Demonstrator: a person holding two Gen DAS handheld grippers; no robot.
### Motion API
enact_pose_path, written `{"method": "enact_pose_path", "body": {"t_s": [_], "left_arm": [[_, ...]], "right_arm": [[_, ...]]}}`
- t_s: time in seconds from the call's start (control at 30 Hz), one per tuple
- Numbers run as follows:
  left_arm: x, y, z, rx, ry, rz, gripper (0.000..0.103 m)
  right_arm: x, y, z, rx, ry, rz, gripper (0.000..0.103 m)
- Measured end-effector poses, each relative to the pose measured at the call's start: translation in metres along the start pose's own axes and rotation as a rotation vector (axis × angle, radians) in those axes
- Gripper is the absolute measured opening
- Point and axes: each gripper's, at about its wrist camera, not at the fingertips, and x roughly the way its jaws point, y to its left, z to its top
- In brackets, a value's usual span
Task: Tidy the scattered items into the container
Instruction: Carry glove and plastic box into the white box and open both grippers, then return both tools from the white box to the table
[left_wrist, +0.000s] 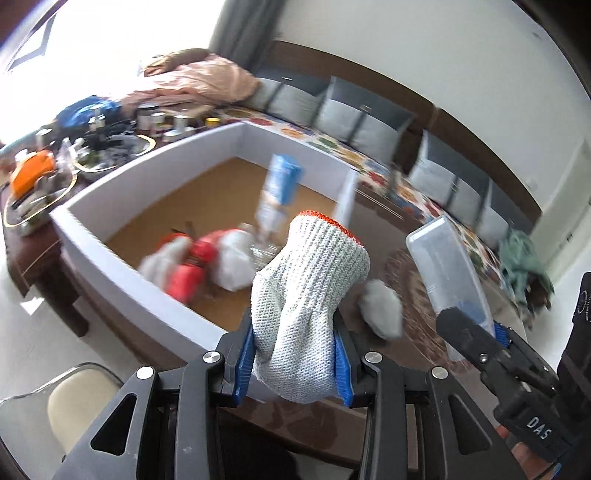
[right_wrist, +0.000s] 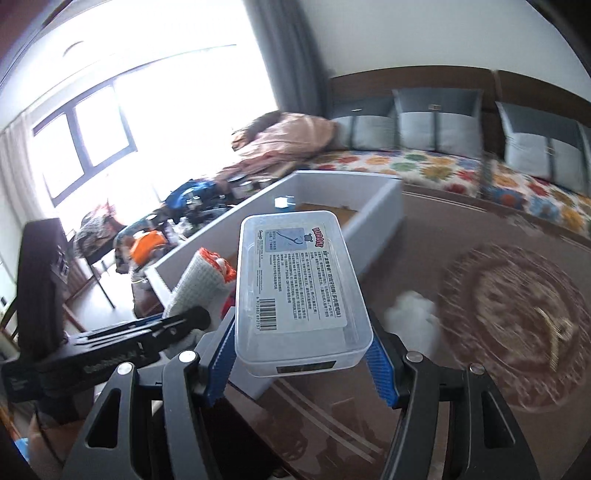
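Note:
My left gripper (left_wrist: 293, 367) is shut on a white knitted glove (left_wrist: 306, 295) with an orange cuff, held just before the near wall of the white open box (left_wrist: 110, 254). Inside the box lie red and white gloves (left_wrist: 207, 258) and a blue and white carton (left_wrist: 279, 188), all blurred. My right gripper (right_wrist: 301, 356) is shut on a clear plastic box (right_wrist: 299, 284) with a printed label, held above the table right of the white open box (right_wrist: 384, 210). The clear plastic box (left_wrist: 448, 266) also shows in the left wrist view. A white crumpled wad (right_wrist: 412, 314) lies on the table.
The brown patterned table top (right_wrist: 509, 295) stretches to the right. Jars, trays and an orange item (left_wrist: 31, 170) crowd the table left of the box. A sofa with grey cushions (right_wrist: 436, 125) and a flowered cover runs behind. A chair seat (left_wrist: 77, 402) stands at lower left.

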Motion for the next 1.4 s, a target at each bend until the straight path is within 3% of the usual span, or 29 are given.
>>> {"method": "enact_pose_path", "body": {"t_s": [0.4,0.57,0.67,0.73,0.83,0.97,1.27,1.4], "left_arm": [[0.06,0.082,0.094,-0.07,0.013,0.051,0.036],[0.096,0.106,0.118,-0.109,0.084,0.085,0.037],[0.118,0.12,0.133,-0.132,0.129,0.106,0.053],[0.127,0.129,0.138,-0.156,0.148,0.11,0.076],[0.125,0.135,0.132,-0.187,0.134,0.085,0.084],[0.118,0.13,0.122,-0.198,0.119,0.051,0.085],[0.082,0.095,0.09,-0.166,0.102,0.035,0.085],[0.052,0.062,0.069,-0.123,0.078,0.014,0.085]], "right_arm": [[0.129,0.055,0.067,-0.081,0.089,0.074,0.063],[0.18,0.061,0.089,-0.102,0.124,0.047,0.063],[0.191,0.056,0.094,-0.103,0.133,0.023,0.064],[0.199,0.052,0.097,-0.104,0.138,0.007,0.064],[0.21,0.047,0.101,-0.105,0.147,-0.017,0.065],[0.226,0.041,0.107,-0.107,0.158,-0.048,0.065],[0.145,0.025,0.079,-0.021,0.012,-0.024,0.065],[0.096,0.002,0.046,0.03,-0.015,-0.058,0.065]]}}
